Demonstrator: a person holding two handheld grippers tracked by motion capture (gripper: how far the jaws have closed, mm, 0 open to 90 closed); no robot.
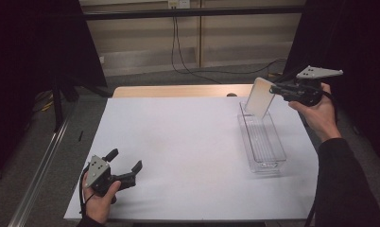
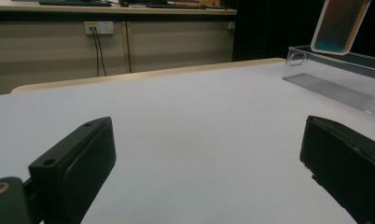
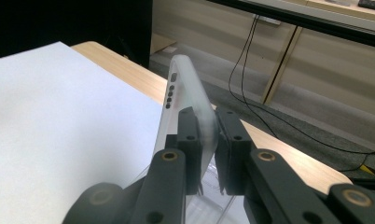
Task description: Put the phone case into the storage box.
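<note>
**Phone case held over the clear tray**

The right tongs are pinching a phone case. They grip it by one edge, so most of the case sticks out free. The case hangs tilted over the far end of a long clear tray. Its low end looks to be just at the tray's rim, but I cannot tell if it touches. I think it is held this way so it can slide down into the tray, or come up out of it.

The left tongs are spread wide and hold nothing. They sit low at the near left corner of the table, well apart from the tray. I think they are just waiting out of the way.

The high view shows the whole table, both hands, and how far apart the two tongs are. The right gripper view shows the grip up close: two black pads squeeze the thin frosted case, and small button holes run along its side. The left gripper view looks low across the white table and shows the case from its other side, with a blue and orange shine. It also shows the tray side-on, with ridges on its floor.
</note>
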